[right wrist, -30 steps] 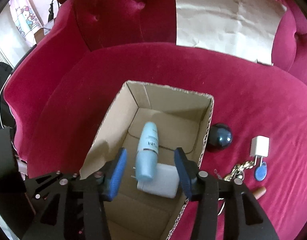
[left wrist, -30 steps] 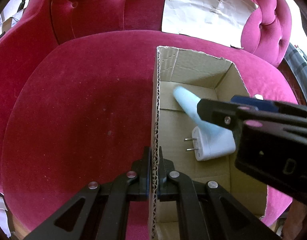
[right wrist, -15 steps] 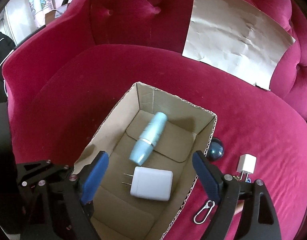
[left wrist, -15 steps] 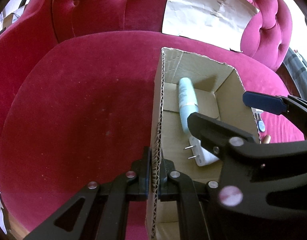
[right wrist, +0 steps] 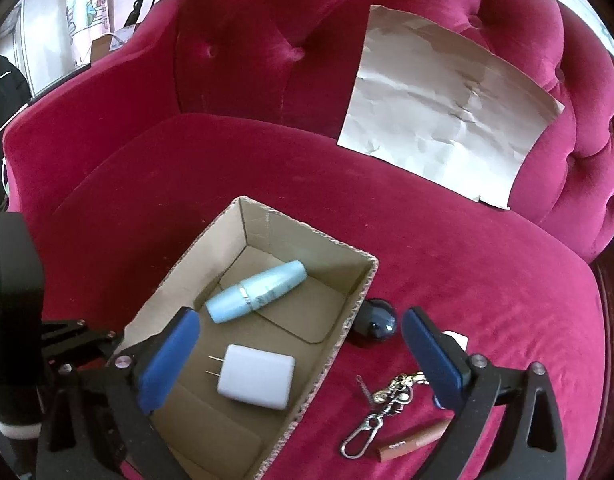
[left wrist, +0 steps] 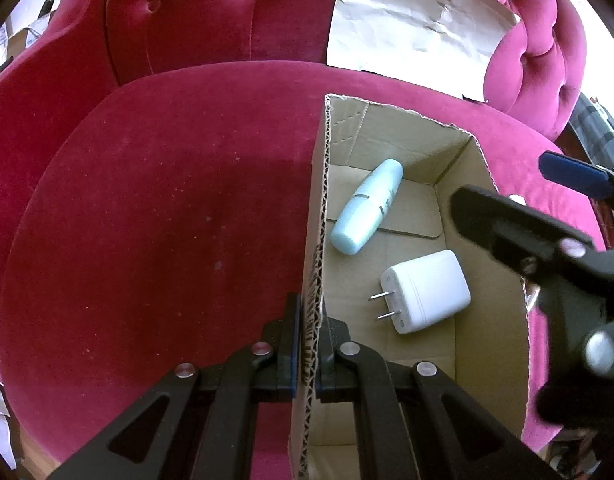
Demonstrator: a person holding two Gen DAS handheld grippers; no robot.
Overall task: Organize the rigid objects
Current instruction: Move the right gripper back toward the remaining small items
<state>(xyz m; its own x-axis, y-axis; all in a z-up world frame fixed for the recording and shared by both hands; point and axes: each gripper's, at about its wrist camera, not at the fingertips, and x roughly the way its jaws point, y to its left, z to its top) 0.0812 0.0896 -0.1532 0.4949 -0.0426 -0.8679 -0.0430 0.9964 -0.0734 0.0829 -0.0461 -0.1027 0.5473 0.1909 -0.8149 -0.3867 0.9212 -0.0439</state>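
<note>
An open cardboard box (left wrist: pixel 387 128) sits on a crimson velvet sofa seat (left wrist: pixel 167 220). My left gripper (left wrist: pixel 311 316) is shut on the box's left wall. Inside lie a light blue bottle (left wrist: pixel 367 208) on its side and a white plug adapter (left wrist: pixel 427 292). In the right wrist view the bottle (right wrist: pixel 259 296) and the adapter (right wrist: pixel 259 376) rest on the floor of the box (right wrist: pixel 307 236). My right gripper (right wrist: pixel 299 320) hovers above the box, its jaws opening wide, and the pads touch nothing. It also shows at the right of the left wrist view (left wrist: pixel 503 180).
Right of the box on the seat lie a dark ball (right wrist: pixel 377 322), a keychain with a carabiner (right wrist: pixel 387 396), a brown tube (right wrist: pixel 411 442) and a small white charger (right wrist: pixel 457 338), partly hidden by a finger. A creased paper sheet (right wrist: pixel 447 120) leans on the backrest.
The right gripper let go of the blue bottle, which rolled onto the box floor beside the adapter. Its jaws spread wide and it lifted away. The left gripper stayed on the box wall.
</note>
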